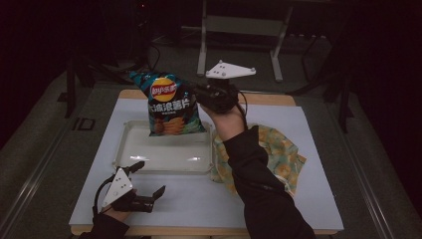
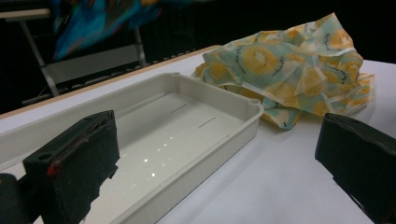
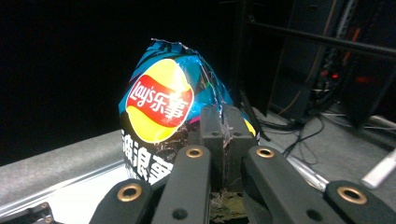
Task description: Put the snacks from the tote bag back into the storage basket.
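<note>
A blue bag of Lay's chips (image 1: 169,103) hangs upright over the far edge of a white tray (image 1: 164,167). My right gripper (image 1: 201,94) is shut on the bag's right edge, and in the right gripper view the jaws pinch the foil of the chips bag (image 3: 159,116). My left gripper (image 1: 148,180) rests near the table's front left, open with nothing between its fingers (image 2: 74,163). In the left gripper view the tray (image 2: 210,140) lies ahead, with the bag (image 2: 88,23) blurred at the top left.
A crumpled cloth with yellow fruit print (image 1: 278,154) lies right of the tray, also seen as the cloth (image 2: 289,65) in the left gripper view. A white mat (image 1: 313,199) covers the table. A metal frame (image 1: 239,30) stands behind the table.
</note>
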